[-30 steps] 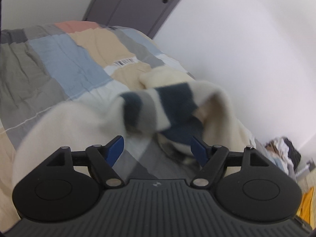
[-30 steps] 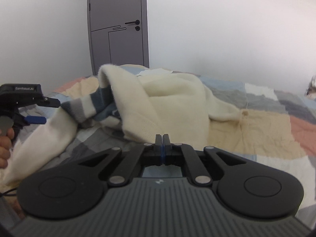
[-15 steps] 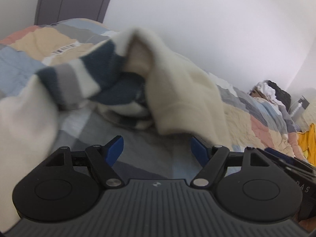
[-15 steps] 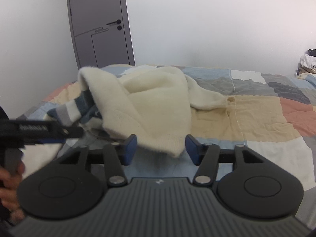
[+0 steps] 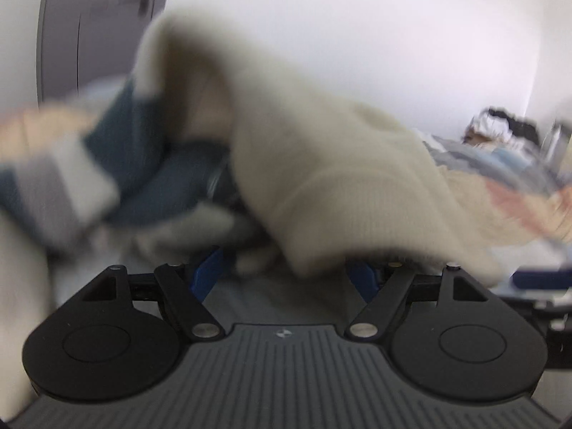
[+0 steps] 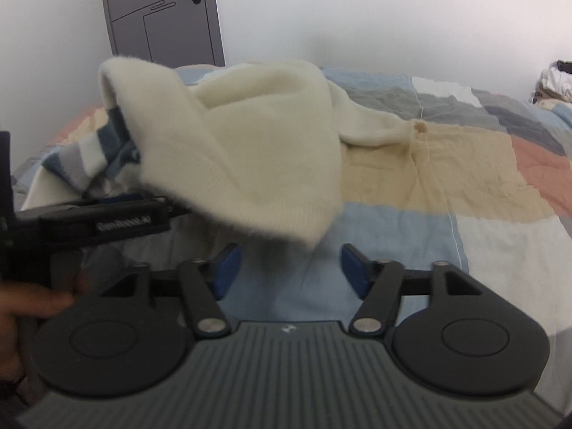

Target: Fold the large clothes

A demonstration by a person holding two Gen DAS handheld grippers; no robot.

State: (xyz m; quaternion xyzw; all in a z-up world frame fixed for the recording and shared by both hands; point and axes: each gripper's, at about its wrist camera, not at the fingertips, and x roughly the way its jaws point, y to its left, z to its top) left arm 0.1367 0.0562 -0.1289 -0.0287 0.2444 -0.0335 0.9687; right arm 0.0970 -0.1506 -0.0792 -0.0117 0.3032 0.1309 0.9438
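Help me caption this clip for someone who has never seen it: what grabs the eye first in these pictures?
A fluffy cream sweater with navy and grey stripes, heaped high on the patchwork quilt and filling the middle of both views. Below its hem the right gripper has just been opening, nothing between its blue pads. The left gripper is open too, close under the hem.

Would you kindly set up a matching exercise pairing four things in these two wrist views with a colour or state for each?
Things:
1. sweater
2. door
3. right hand-held gripper
4. bedspread

Colour or state:
A. grey, closed, with a dark handle
B. patchwork of blue, beige, grey and pink
C. cream with blue and grey stripes, heaped on the bed
D. jaws apart, nothing clamped between the blue pads

Pairs: 1-C, 2-A, 3-D, 4-B
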